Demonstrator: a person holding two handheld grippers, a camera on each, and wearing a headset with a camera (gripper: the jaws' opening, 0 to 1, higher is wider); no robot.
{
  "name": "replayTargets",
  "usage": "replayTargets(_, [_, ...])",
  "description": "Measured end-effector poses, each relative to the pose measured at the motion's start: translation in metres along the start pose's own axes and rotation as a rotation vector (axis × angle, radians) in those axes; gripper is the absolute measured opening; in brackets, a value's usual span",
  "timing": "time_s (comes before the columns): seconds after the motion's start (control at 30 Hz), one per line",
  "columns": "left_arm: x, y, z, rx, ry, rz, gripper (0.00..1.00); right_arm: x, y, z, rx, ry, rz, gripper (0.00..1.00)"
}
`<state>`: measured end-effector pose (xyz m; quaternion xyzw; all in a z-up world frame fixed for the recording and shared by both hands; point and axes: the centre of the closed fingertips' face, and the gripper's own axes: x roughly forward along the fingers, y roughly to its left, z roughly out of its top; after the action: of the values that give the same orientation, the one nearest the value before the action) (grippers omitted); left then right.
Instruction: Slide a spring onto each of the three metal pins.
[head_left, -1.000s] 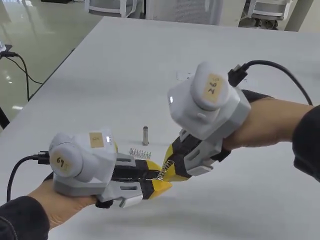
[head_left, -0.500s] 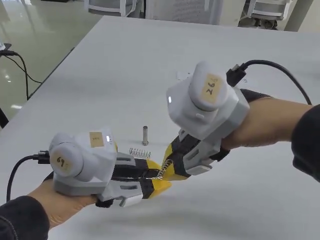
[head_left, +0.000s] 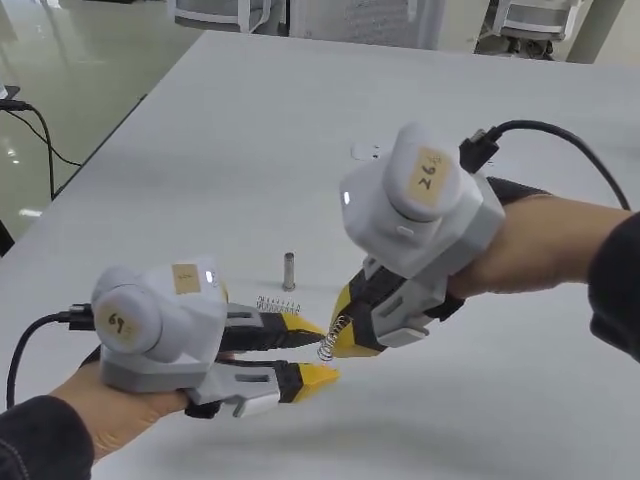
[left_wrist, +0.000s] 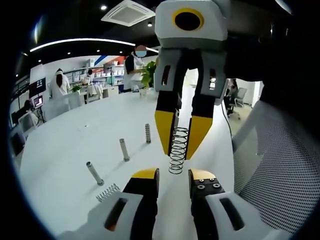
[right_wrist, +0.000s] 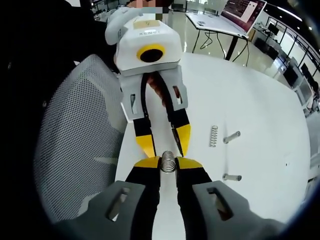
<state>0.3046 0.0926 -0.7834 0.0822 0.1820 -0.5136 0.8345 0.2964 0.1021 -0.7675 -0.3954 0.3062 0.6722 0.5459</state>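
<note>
My right gripper (head_left: 345, 343) is shut on a small coil spring (head_left: 331, 338), which sticks out from its yellow tips toward my left gripper (head_left: 327, 351). The left one faces it tip to tip with its jaws apart and holds nothing. In the left gripper view the spring (left_wrist: 175, 161) hangs from the right gripper (left_wrist: 179, 146) just above my own open tips (left_wrist: 172, 175). A bare metal pin (head_left: 290, 270) stands on the table beyond them, with a loose spring (head_left: 278, 304) lying beside it. Farther off stand a second pin (left_wrist: 124, 149) and a third pin (left_wrist: 148, 133) that looks coiled.
The white table (head_left: 250, 130) stretches far ahead, its left edge dropping to a glossy floor with a cable (head_left: 45, 140). A mesh office chair (right_wrist: 80, 130) sits behind the left gripper. People stand at distant benches (left_wrist: 60, 85).
My left gripper's jaws have parted from shut to open. The right gripper stays shut on the spring and has barely moved.
</note>
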Motion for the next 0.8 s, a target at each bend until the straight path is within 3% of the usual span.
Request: replayTargets(0.8, [-0.017, 0.029, -0.011, -0.086, -0.010, 0.132, 0.49, -0.006, -0.012, -0.015, 0.037, 0.016, -0.024, 0.13])
